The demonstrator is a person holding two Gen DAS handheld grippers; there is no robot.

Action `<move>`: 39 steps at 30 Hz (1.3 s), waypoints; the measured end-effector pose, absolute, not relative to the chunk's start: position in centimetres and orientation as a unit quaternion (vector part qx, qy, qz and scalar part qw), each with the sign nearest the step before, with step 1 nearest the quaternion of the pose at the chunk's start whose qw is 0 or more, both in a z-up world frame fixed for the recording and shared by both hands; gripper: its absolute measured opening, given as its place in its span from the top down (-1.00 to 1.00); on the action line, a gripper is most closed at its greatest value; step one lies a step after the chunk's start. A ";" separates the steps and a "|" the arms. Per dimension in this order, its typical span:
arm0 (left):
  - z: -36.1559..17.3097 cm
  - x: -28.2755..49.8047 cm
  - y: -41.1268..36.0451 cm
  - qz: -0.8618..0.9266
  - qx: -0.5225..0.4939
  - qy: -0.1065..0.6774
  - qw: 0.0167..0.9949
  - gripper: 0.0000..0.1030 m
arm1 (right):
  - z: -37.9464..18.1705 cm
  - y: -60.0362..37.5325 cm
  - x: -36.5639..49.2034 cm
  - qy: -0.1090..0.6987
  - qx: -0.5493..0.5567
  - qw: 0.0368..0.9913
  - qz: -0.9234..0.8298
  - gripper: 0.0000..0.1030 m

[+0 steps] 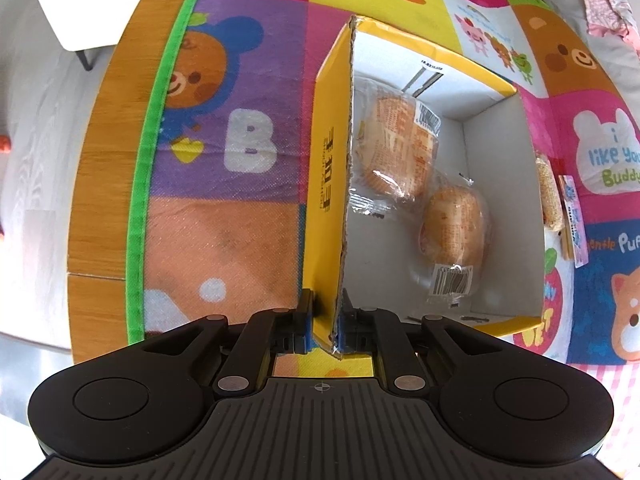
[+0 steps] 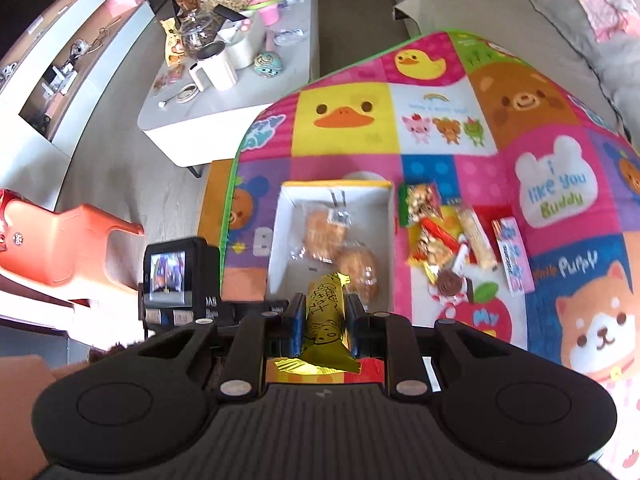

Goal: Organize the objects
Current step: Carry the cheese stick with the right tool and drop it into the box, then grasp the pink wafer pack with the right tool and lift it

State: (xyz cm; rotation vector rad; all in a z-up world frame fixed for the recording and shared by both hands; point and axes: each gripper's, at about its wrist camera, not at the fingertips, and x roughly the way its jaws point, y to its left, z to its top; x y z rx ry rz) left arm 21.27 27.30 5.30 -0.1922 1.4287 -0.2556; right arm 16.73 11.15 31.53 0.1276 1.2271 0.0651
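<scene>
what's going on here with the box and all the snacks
A person is sorting snacks into a yellow cardboard box on a cartoon play mat. The left tool pinches the box's side wall, holding it. The right tool grips a yellow snack packet above the box. Two wrapped buns already lie inside; more snacks wait beside it.

L gripper (image 1: 325,322) & R gripper (image 2: 323,320) both point steeply down, jaws clamped.

Both views are bright with even daylight and saturated colour. Fisheye distortion bends the play mat (image 1: 240,152) and floor at the edges. Glare glints on the wrapped buns (image 1: 404,148). The right wrist view is slightly motion-blurred; the left is sharp.
</scene>
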 end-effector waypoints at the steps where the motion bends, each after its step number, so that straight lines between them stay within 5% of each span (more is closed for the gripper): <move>1: 5.3 21.3 27.4 -0.117 -0.091 0.651 0.745 0.75 | 31.6 11.2 17.0 0.573 0.058 0.817 0.030 0.60; 19: 5.1 21.3 27.8 -0.107 -0.114 0.650 0.743 0.73 | 28.2 12.3 21.2 0.563 0.120 0.816 0.059 0.59; 32: 5.1 21.5 27.2 -0.094 -0.101 0.662 0.737 0.75 | 24.0 -5.3 15.1 0.574 0.138 0.798 -0.117 0.57; 36: 5.2 21.6 26.7 -0.085 -0.083 0.668 0.735 0.78 | 21.9 -7.5 15.0 0.570 0.088 0.807 -0.125 0.21; 39: 5.3 21.7 26.1 -0.080 -0.064 0.673 0.733 0.80 | 20.0 -7.2 16.5 0.567 0.038 0.816 -0.101 0.16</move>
